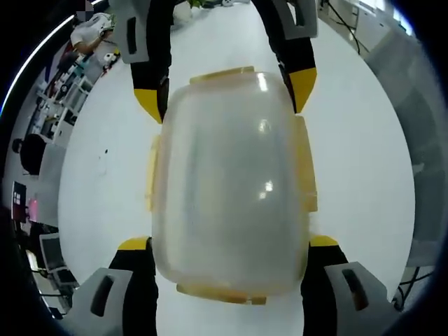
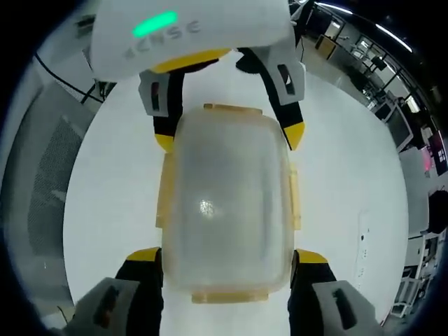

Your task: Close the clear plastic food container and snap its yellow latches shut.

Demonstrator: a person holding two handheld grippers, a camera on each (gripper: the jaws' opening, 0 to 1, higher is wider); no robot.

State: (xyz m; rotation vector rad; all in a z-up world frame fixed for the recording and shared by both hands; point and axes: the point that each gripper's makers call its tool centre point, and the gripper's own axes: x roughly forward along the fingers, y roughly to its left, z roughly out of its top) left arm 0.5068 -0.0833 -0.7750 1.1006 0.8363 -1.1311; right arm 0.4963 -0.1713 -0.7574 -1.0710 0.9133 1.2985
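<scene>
- Yellow-tipped jaws of the left hand-held gripper (image 1: 229,246) are rising on either side of the clear plastic food container (image 1: 231,189), spread wide and flanking its near end; whether the tips are pressing its walls cannot be told.
- From the opposite end, the right hand-held gripper (image 2: 227,260) is doing the same, its jaws parted widely around the container's other short end; a firm grip cannot be confirmed here either.
- Between the two tools, the container is sitting on the white counter (image 1: 364,168), its frosted lid already lying on top.
- Yellow latches (image 1: 305,168) are showing along all four edges; they seem to be sticking outward rather than folded down, so the snapping likely remains to be done.
- Faint grey lettering beside a green light on the left gripper's housing (image 2: 189,31) is too blurred to read.
</scene>
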